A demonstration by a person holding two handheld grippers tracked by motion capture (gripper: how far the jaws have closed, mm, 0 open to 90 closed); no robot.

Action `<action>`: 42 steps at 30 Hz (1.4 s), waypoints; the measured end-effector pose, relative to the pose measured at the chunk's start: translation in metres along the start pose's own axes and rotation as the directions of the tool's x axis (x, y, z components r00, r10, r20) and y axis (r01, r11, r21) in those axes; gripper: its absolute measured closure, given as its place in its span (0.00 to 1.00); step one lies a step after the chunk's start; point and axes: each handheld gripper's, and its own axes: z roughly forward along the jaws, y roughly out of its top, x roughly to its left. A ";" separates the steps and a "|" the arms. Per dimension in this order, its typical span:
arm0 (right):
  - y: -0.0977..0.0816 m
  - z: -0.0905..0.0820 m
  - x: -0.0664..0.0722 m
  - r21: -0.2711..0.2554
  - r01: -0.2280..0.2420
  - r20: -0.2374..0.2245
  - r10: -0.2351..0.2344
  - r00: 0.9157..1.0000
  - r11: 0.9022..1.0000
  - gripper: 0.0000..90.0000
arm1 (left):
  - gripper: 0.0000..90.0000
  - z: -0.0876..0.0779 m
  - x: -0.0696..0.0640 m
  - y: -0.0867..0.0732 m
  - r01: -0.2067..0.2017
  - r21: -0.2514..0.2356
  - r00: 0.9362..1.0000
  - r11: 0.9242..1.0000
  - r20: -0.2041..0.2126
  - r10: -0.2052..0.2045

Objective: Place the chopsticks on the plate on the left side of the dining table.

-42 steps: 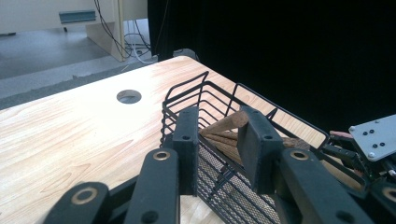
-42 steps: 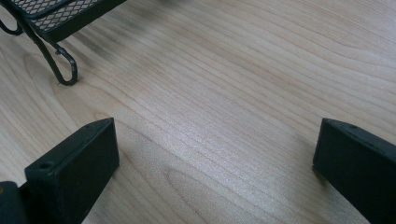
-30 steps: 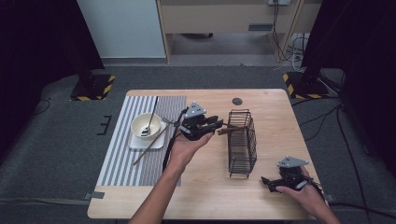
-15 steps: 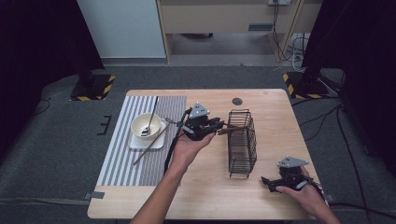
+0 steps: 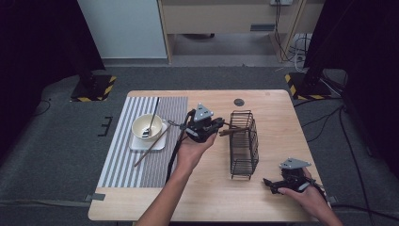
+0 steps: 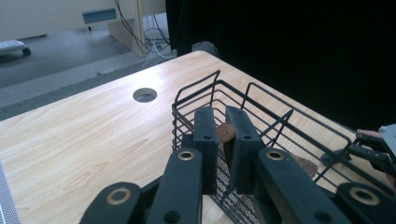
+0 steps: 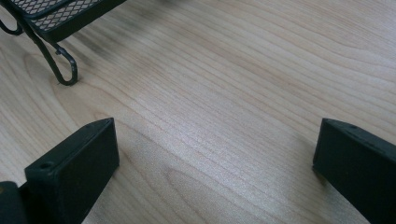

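On the striped mat [image 5: 122,155] at the left sit a bowl [image 5: 147,127] and a loose stick [image 5: 151,146], out of my way. My left hand-held gripper [image 5: 220,129] has just been closing and is clamped on a brown wooden stick [image 6: 226,132], holding it level over the wire basket [image 5: 244,143] rim, I judge so it can drop in. My right hand-held gripper [image 5: 269,182] rests jaws apart on bare worktop [image 5: 277,117] near the front edge, clear of the basket.

Grey carpet [image 5: 56,155] surrounds the light wooden table [image 5: 277,108] (black curtains [image 5: 33,42] either side); a pale cabinet [image 5: 221,19] stands behind.
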 end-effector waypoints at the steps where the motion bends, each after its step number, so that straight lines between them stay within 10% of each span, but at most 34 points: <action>1: 0.000 0.000 0.000 0.000 0.000 0.000 0.000 1.000 1.000 0.00 | 0.92 -0.001 0.000 0.000 0.005 -0.006 1.000 1.000 -0.002 -0.005; 20: 0.000 0.000 0.000 0.000 0.000 0.000 0.000 1.000 1.000 0.00 | 0.92 -0.020 0.010 -0.007 0.052 -0.096 0.999 0.994 0.012 -0.051; 42: 0.000 0.000 0.000 -0.001 0.001 0.001 -0.001 1.000 1.000 0.00 | 0.92 -0.045 0.032 -0.016 0.175 -0.222 0.981 0.959 0.118 -0.151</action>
